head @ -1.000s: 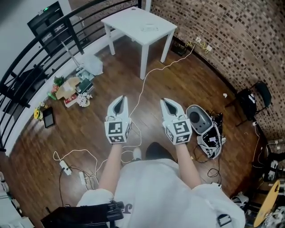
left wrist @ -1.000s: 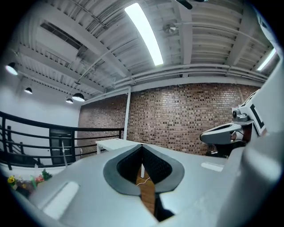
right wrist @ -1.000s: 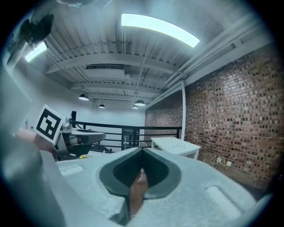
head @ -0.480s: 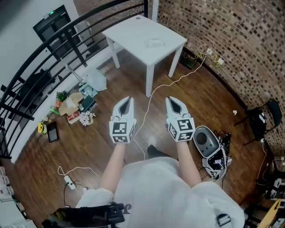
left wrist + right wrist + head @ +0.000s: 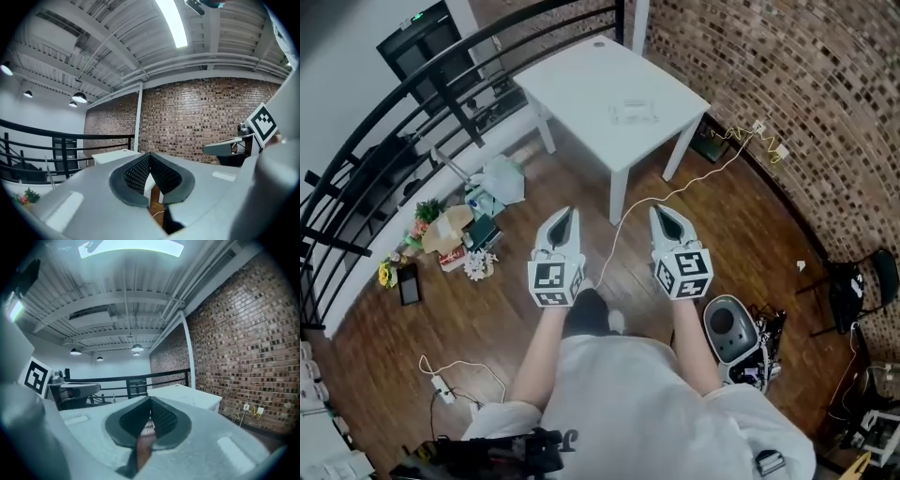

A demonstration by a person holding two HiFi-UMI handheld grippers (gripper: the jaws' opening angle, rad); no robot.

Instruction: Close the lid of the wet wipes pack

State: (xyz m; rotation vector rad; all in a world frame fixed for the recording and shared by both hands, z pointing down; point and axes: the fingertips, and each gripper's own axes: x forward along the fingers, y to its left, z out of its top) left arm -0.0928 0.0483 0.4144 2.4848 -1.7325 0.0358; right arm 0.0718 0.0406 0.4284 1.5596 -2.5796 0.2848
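Approaching the white table [image 5: 581, 80] was the only visible progress: over the past second it had grown larger and slid nearer in the head view, while the person's stance over the wooden floor [image 5: 487, 309] had shifted forward. The wet wipes pack [image 5: 635, 112] lay on the right half of that tabletop, far ahead and well apart from both tools. It was too small to tell whether its lid stood up or lay flat.

The left gripper [image 5: 562, 214] and the right gripper [image 5: 661, 212] were held side by side in front of the body, pointing toward the table, much as they had been a second ago. Each gripper view showed its ribbed pads meeting at the tips with nothing caught between them, only floor and table edge beyond.

Judging from this, the task proper had not begun. The walk-up probably needed to finish before either tool could reach down to the pack, and one would likely press the flap while the other steadied it.
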